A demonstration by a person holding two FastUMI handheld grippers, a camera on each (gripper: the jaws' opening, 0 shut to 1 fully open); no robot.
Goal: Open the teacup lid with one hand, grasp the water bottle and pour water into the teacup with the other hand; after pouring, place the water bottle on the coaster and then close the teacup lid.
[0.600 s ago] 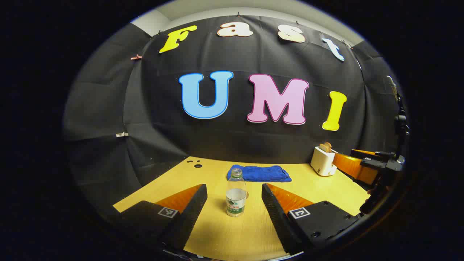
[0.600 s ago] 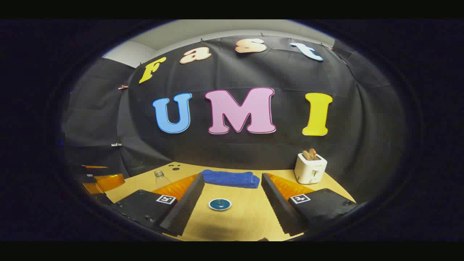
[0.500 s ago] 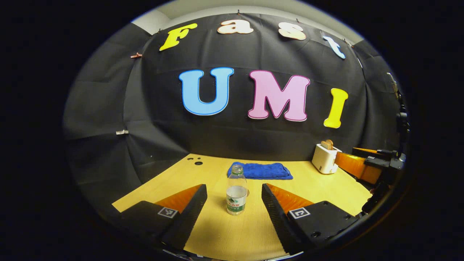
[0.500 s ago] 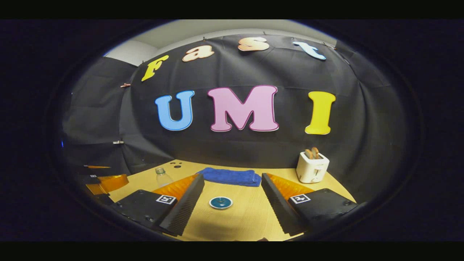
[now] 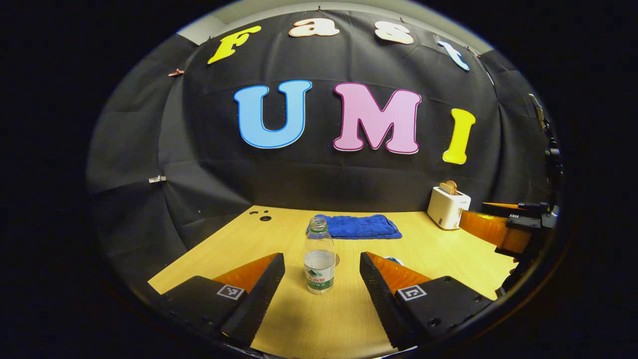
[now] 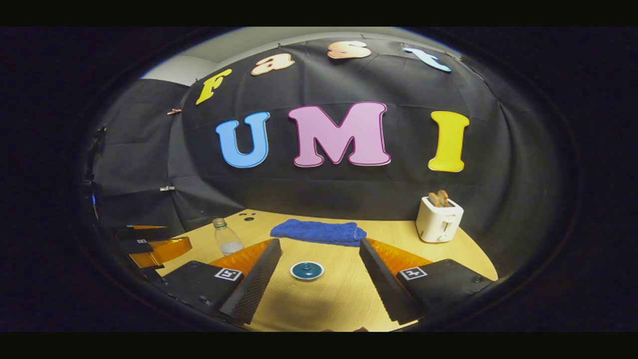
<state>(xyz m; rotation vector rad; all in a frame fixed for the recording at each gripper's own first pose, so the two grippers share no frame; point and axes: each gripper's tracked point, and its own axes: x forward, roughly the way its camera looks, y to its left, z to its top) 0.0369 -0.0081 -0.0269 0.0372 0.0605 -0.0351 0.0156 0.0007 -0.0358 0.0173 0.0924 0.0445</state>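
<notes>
Clear plastic, uncapped and about half full, the bottle (image 5: 319, 259) stands upright near the middle of the desk (image 5: 234, 244), straight ahead of the left gripper (image 5: 322, 289) and between the lines of its two fingers, though still beyond their tips and untouched. That gripper's fingers are spread wide, with nothing in them. In the right gripper view the right gripper (image 6: 319, 281) is likewise spread and empty, aimed at the dark teal lid (image 6: 307, 270), which sits low on the desk in front of it, closer to the near edge than the folded blue cloth (image 6: 319, 232). The cup under the lid cannot be made out. A coaster seems to peek out from behind the bottle, but I cannot be sure of it.

My judgement: this is the approach, the very start, with nothing yet grasped. The next move calls for the right gripper to come forward and down over the lid's small knob and close on it, while the left gripper advances until the bottle's body sits between its fingers. The bottle is light and open-topped, so a bump could tip or spill it.

The bottle wears a green and white label, too small to read. Each gripper carries square black-and-white marker tags. A white toaster (image 6: 438, 219) stands towards the desk's far right corner; no brand is legible on it.
</notes>
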